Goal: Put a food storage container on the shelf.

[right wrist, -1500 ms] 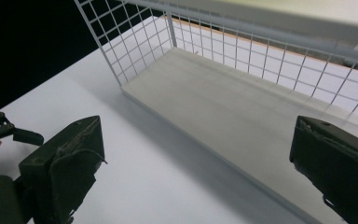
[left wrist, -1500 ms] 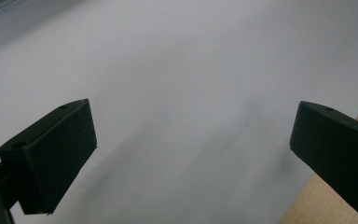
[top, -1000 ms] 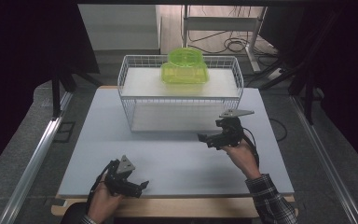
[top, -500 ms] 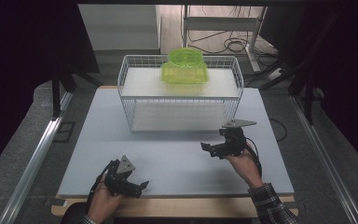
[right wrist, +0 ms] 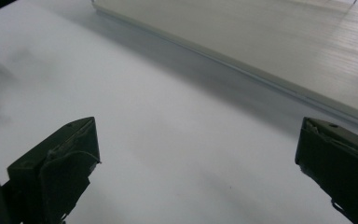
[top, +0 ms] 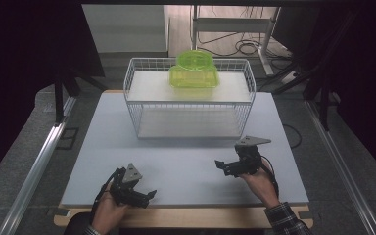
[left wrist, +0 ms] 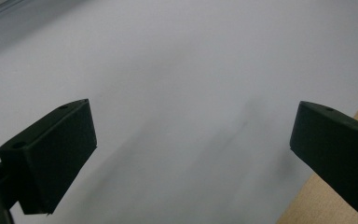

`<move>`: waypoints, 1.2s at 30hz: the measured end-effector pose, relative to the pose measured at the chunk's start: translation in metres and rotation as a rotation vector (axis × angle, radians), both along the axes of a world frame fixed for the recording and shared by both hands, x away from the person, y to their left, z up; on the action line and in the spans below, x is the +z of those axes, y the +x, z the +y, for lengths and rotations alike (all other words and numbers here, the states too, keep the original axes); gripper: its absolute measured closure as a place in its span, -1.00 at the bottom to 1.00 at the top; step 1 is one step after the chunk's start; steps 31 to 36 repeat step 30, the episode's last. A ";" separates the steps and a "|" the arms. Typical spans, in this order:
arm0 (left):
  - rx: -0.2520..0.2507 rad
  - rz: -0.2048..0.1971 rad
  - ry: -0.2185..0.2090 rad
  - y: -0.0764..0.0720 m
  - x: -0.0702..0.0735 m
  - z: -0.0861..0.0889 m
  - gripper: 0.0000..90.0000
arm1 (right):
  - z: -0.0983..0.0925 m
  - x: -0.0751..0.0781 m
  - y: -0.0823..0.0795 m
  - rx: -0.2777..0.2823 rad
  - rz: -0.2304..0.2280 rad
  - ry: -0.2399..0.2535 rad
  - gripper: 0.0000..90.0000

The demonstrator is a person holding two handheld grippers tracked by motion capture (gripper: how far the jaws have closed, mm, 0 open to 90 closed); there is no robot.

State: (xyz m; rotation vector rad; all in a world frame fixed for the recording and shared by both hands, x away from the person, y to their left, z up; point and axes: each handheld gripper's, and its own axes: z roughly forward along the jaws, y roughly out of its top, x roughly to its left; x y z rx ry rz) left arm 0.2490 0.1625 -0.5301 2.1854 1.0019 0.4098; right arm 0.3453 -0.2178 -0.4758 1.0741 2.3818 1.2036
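A white wire basket [top: 188, 98] stands at the far middle of the pale desk [top: 98, 142], with nothing between it and either tool. A translucent lime-green container [top: 194, 73] sits on the basket's upper shelf, its contents unclear. The left tool [top: 139, 196] and right tool [top: 225, 166] rest near the desk's near edge, well apart, both with jaws spread wide and empty.
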 end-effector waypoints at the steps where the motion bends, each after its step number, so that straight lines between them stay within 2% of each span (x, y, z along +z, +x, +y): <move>1: -0.001 -0.001 -0.002 0.000 0.000 0.000 -1.00 | -0.001 -0.001 -0.002 0.001 0.001 -0.003 -1.00; 17: -0.011 -0.008 0.006 0.000 -0.001 -0.002 -1.00 | -0.009 -0.020 -0.020 -0.002 0.012 -0.060 -1.00; 27: -0.014 -0.009 0.013 0.000 -0.002 -0.003 -1.00 | -0.007 -0.037 -0.026 -0.003 0.029 -0.151 -1.00; 36: -0.011 -0.011 0.007 0.000 -0.001 -0.002 -1.00 | -0.007 -0.036 -0.026 -0.004 0.023 -0.153 -1.00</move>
